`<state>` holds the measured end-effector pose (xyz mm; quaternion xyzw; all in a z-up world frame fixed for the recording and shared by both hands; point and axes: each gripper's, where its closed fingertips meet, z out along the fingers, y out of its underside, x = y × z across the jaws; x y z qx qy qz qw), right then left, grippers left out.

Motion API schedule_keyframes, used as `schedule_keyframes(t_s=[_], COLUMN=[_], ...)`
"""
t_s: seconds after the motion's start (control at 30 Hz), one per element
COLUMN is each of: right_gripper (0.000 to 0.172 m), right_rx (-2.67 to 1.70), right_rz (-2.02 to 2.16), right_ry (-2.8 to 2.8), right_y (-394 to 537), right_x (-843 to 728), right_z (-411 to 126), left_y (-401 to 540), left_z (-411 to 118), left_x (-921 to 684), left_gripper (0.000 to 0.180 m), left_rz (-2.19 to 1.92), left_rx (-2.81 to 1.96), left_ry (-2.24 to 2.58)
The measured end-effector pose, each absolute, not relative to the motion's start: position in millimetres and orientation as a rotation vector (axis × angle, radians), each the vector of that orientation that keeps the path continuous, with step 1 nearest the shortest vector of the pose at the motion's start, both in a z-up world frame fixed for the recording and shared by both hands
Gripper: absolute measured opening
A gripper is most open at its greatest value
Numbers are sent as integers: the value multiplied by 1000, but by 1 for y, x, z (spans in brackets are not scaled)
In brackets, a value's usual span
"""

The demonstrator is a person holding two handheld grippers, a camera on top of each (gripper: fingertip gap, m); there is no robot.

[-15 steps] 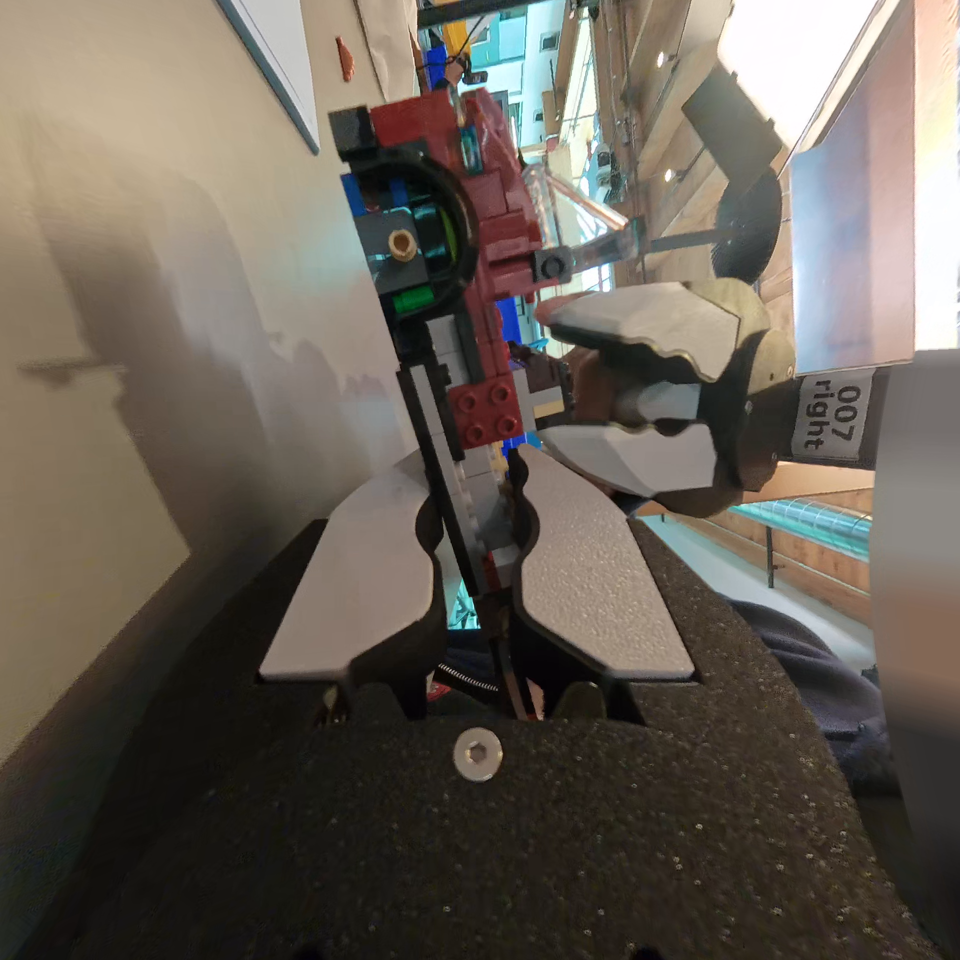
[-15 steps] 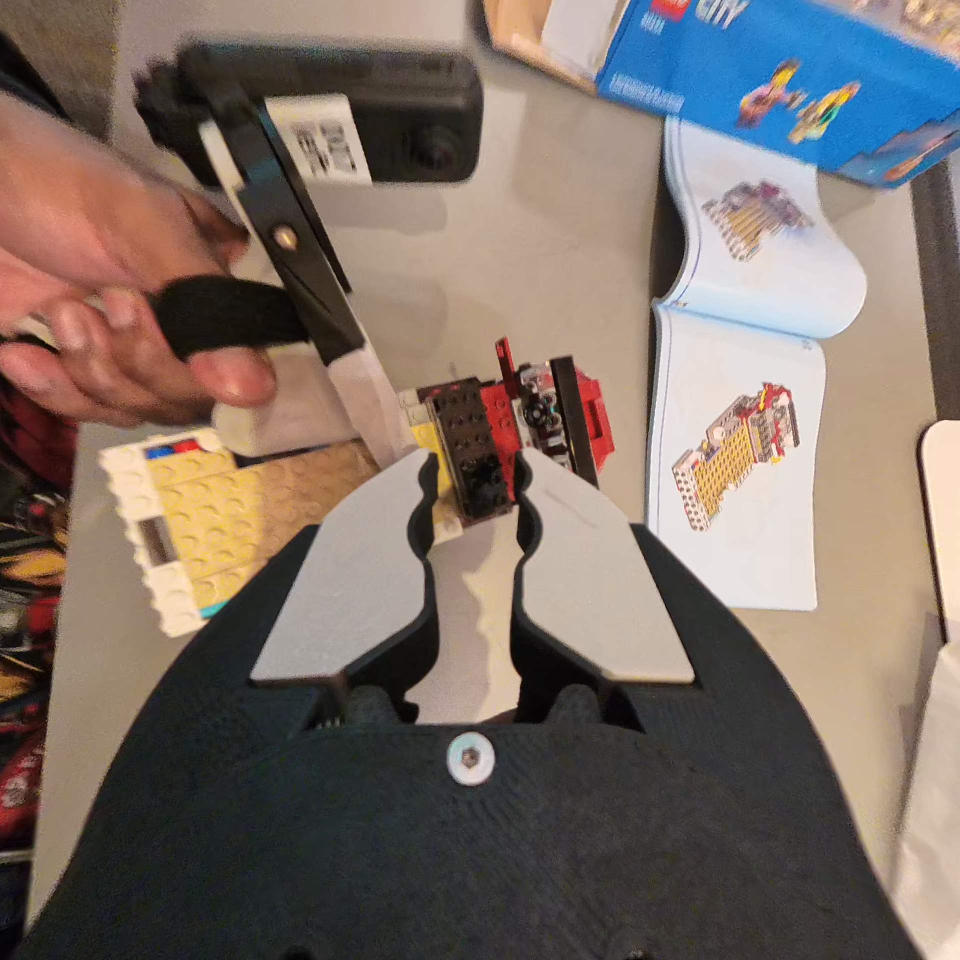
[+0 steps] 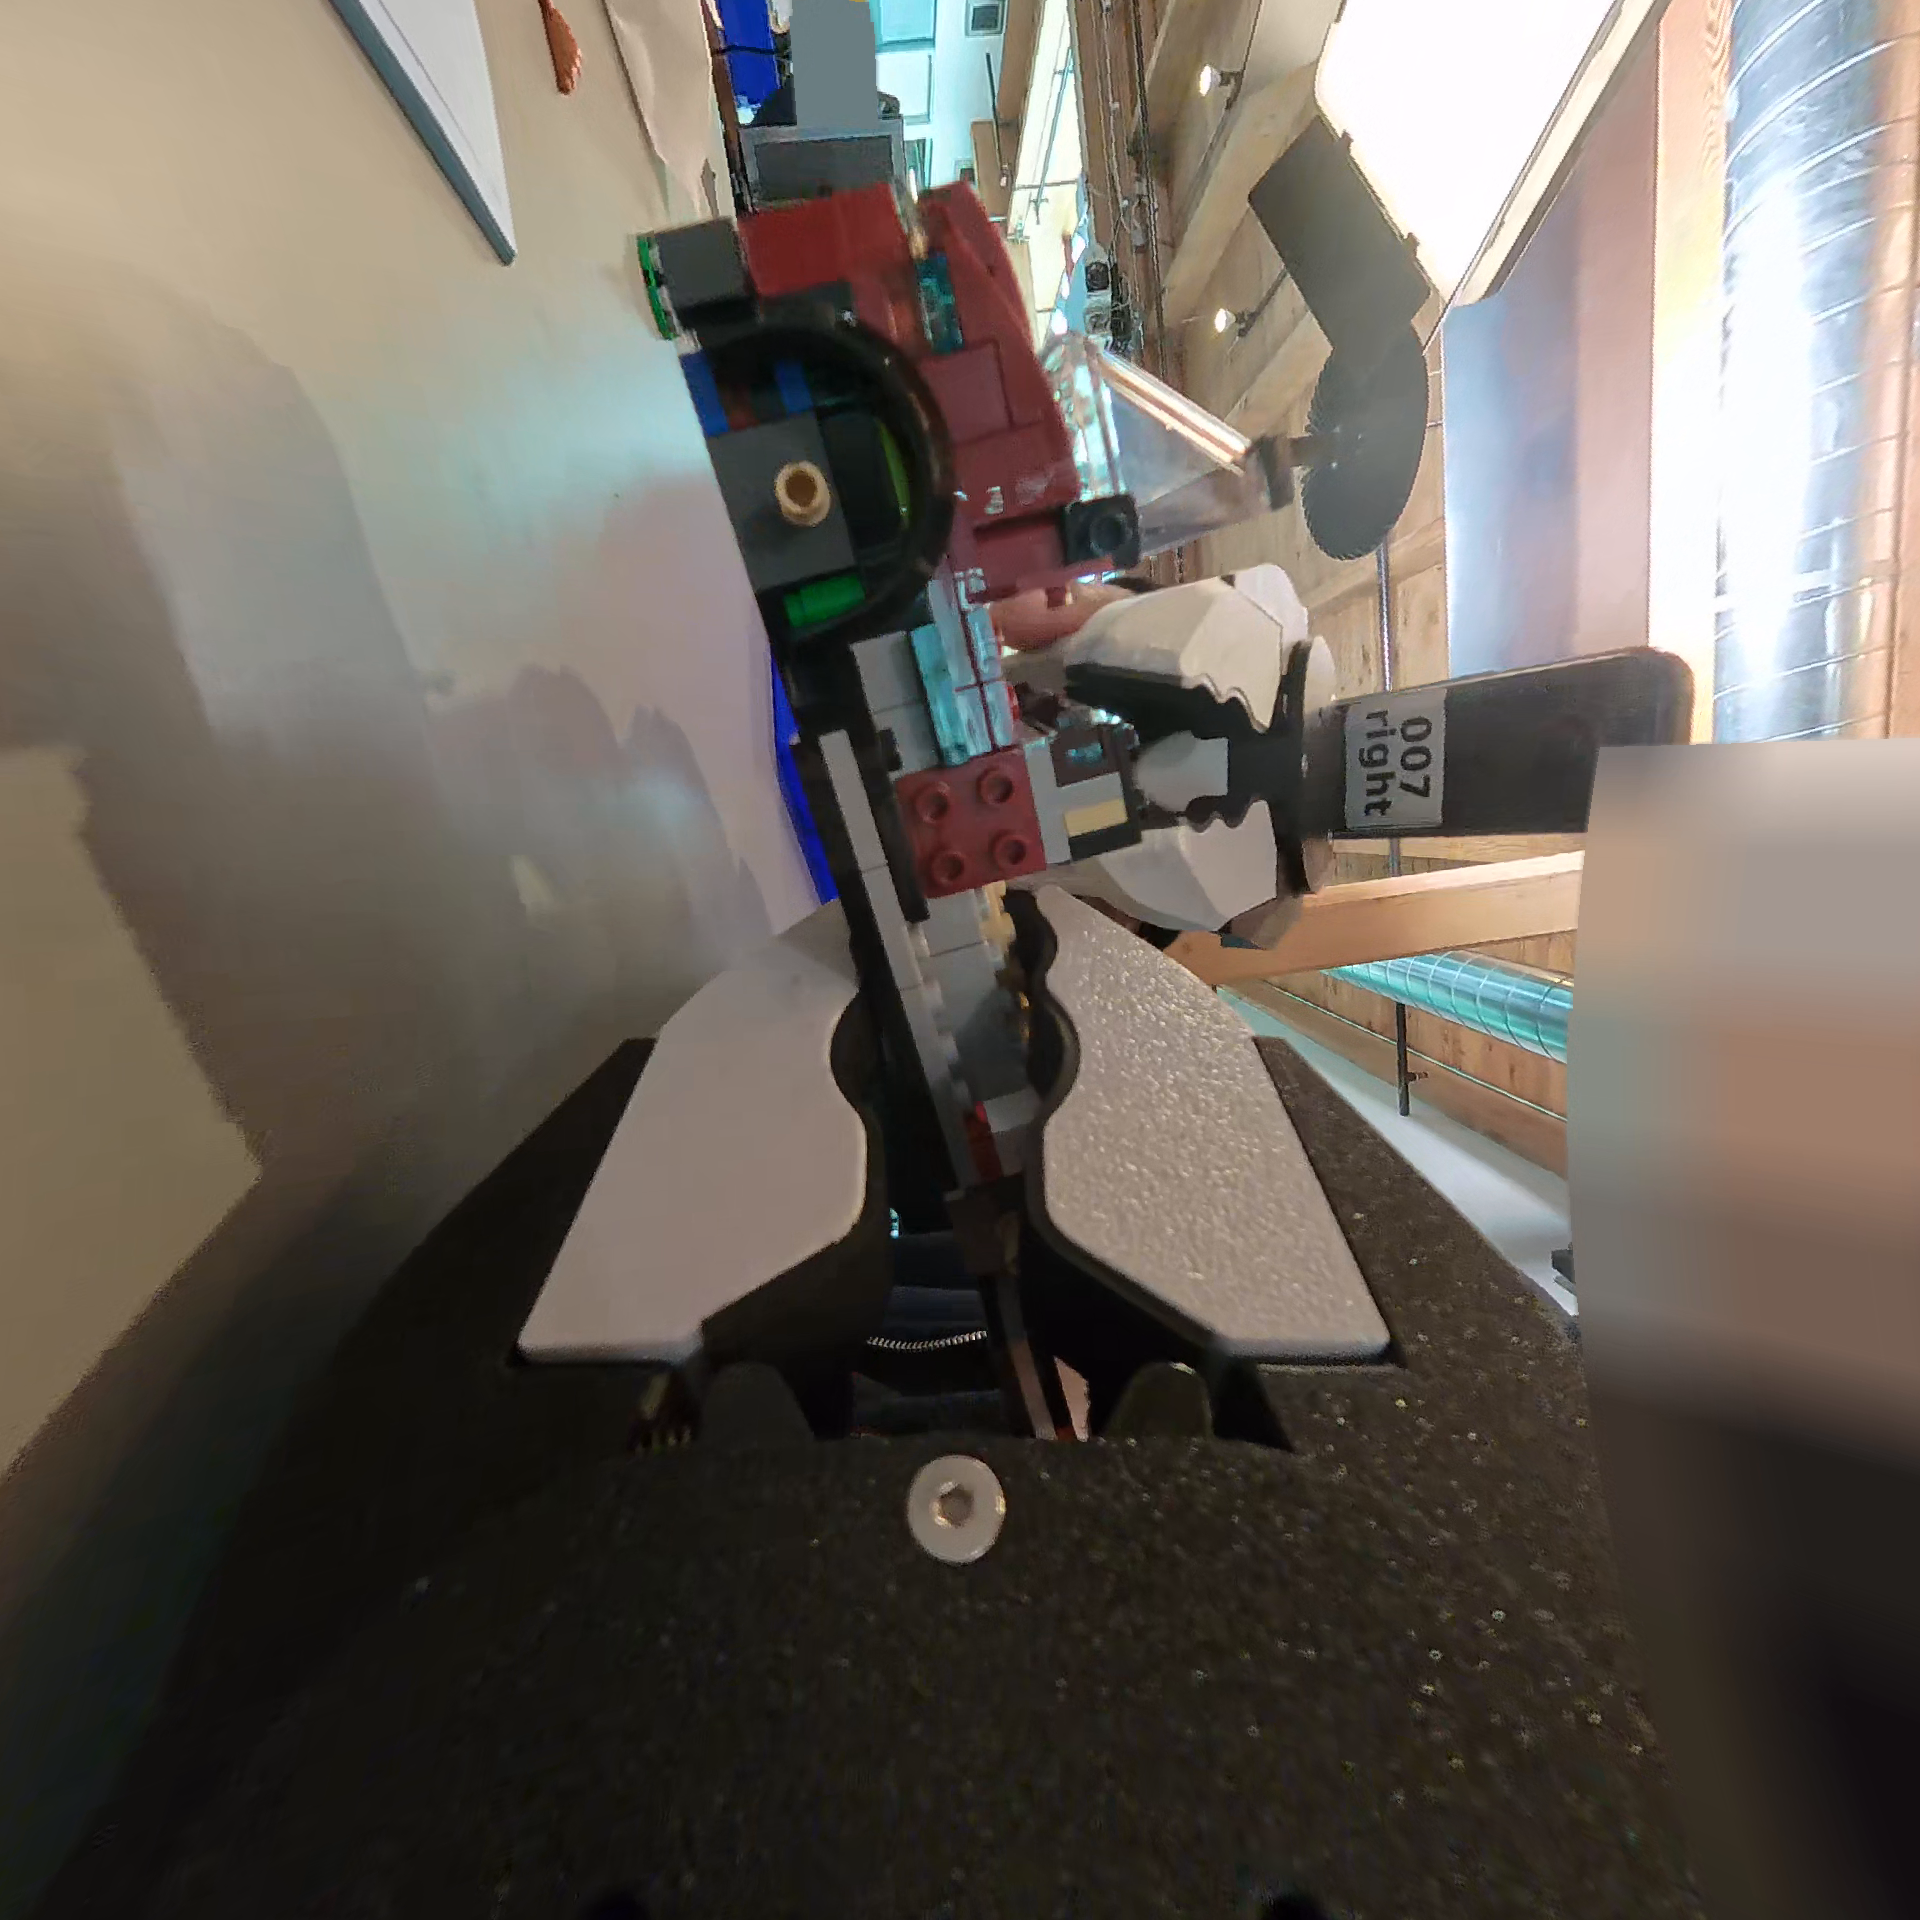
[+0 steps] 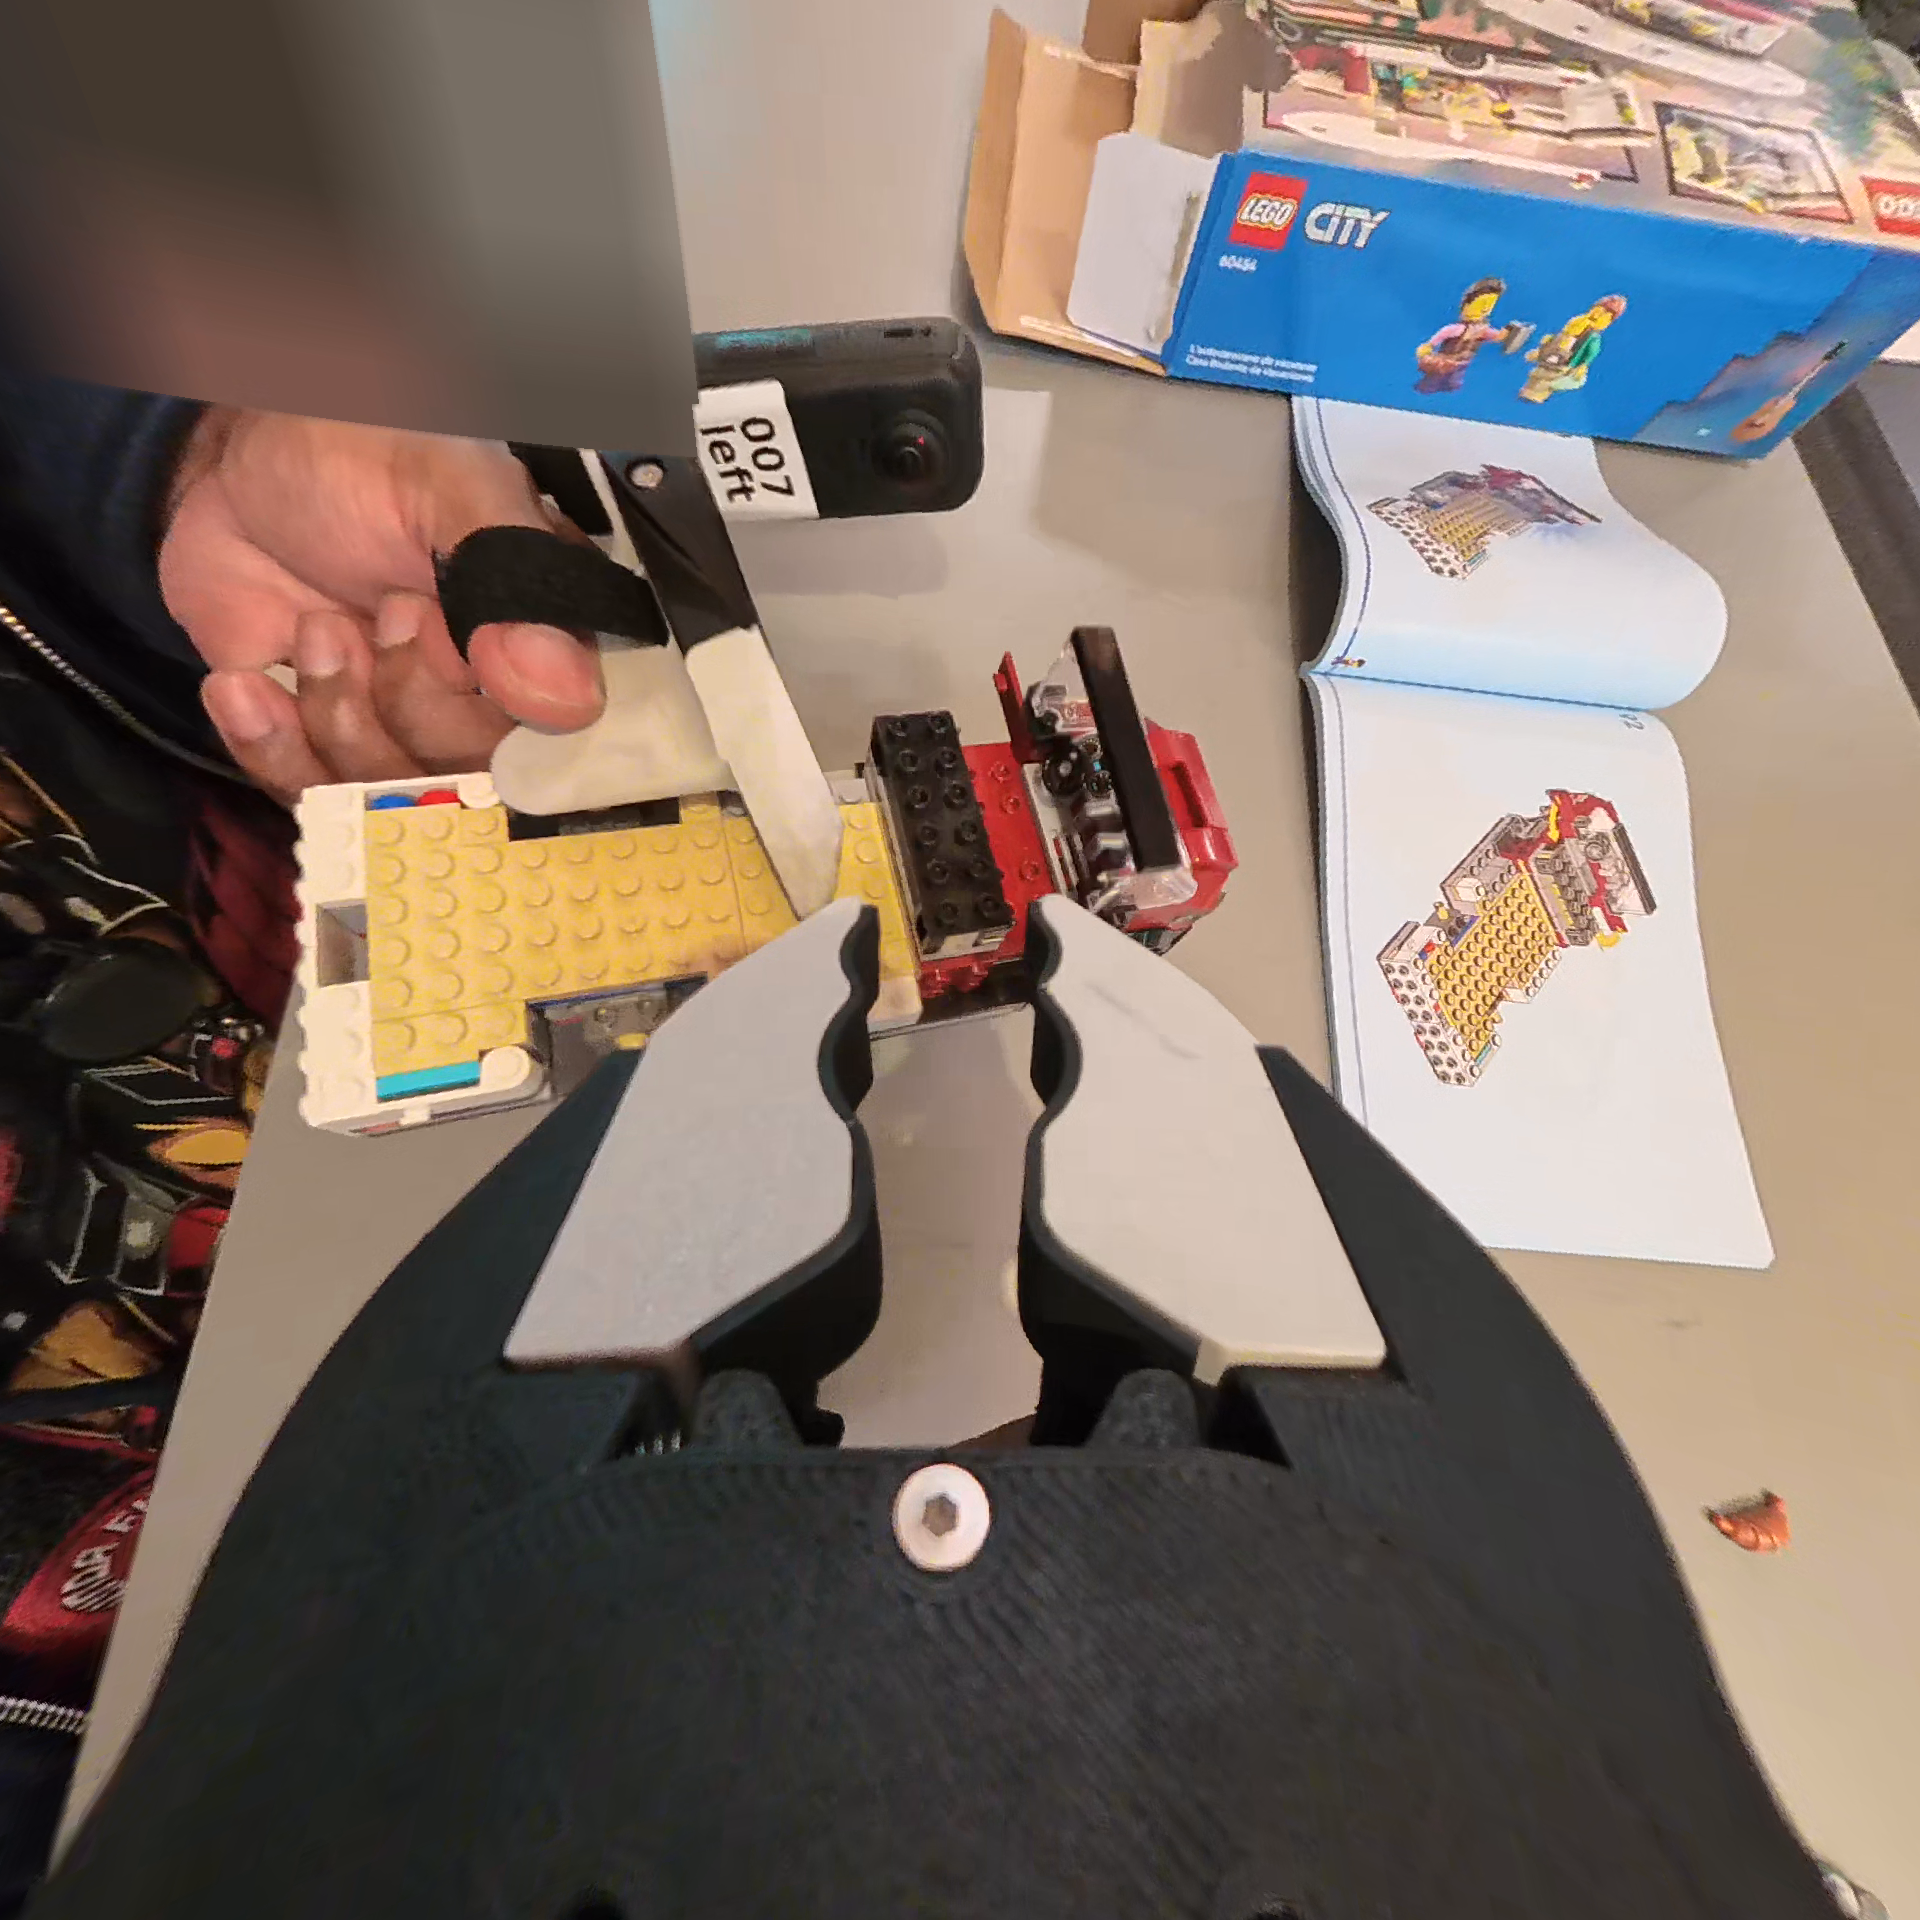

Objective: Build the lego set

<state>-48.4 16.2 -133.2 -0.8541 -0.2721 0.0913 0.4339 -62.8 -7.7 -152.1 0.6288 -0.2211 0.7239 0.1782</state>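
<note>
Brickwork sits mid-table: a half-built toy brick vehicle [image 4: 727,914] with a yellow studded floor, white walls and a dark red cab end. The left gripper [image 3: 940,997], strapped to a person's hand [image 4: 353,613], is closed on the vehicle's thin edge, both grey fingers [image 3: 1164,1122] pressed against the grey and black plates, so the model shows side-on in its own camera. The right gripper [image 4: 951,935] stands partly open at the cab end, its tips either side of a black studded brick [image 4: 940,831] atop the model; from the left camera the pads seem to touch that block, but I cannot tell whether they press on it. Beyond the vehicle lies an open instruction booklet [image 4: 1507,935], with a blue box [image 4: 1558,301] behind it. A small brown piece [image 4: 1751,1538] rests well apart from the vehicle on the grey table [image 4: 1143,499].
</note>
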Motion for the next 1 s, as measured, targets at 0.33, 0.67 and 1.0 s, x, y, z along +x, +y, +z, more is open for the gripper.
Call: schedule_keyframes(t_s=[0.33,0.67,1.0], right_gripper=[23,16,17], right_rx=[-2076,-2043,-2078], right_rz=[281,342,292], right_ry=[-733,-771,-786], right_y=[18,16,13], right_x=[-47,-52,-53], right_z=[-134,-130,-128], left_y=[-10,-12,-15], left_z=[-149,-144,-142], left_x=[-62,-63,-66], left_gripper=[23,23,23], left_rz=[2068,2102,2102], left_rx=[1773,1713,1706], left_ry=[-677,-715,-773])
